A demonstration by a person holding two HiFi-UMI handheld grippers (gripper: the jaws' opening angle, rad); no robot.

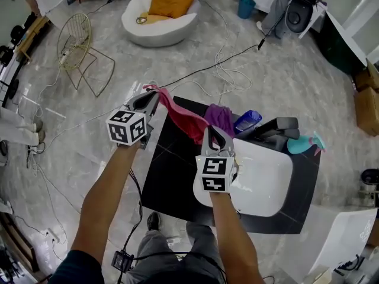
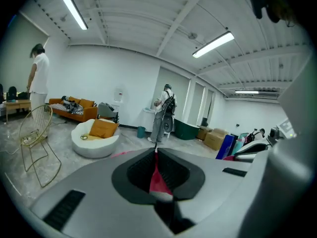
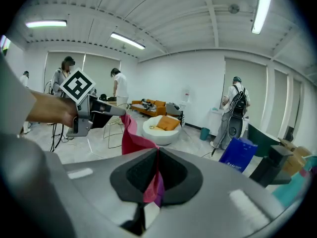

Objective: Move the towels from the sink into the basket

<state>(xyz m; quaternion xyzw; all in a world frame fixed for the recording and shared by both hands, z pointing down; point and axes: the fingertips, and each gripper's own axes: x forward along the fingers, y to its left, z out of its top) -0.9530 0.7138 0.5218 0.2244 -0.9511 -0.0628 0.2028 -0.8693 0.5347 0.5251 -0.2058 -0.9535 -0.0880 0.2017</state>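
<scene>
A pink towel (image 1: 180,116) hangs stretched in the air between both grippers, above the black counter (image 1: 169,176). My left gripper (image 1: 154,94) is shut on its far corner; in the left gripper view pink cloth (image 2: 157,180) is pinched between the jaws. My right gripper (image 1: 212,131) is shut on the towel's near end, and purple cloth shows beside the pink cloth (image 3: 152,187) in its jaws. A purple towel (image 1: 220,117) bunches just behind it, at the rim of the white sink (image 1: 269,179). The right gripper view shows the left gripper (image 3: 118,112) holding up the pink towel (image 3: 131,139).
A black faucet (image 1: 278,126), a blue item (image 1: 247,120) and a teal item (image 1: 303,144) stand behind the sink. A gold wire chair (image 1: 77,46) and a white round seat (image 1: 160,16) stand on the floor beyond. Cables (image 1: 219,70) trail across the floor. People stand in the background.
</scene>
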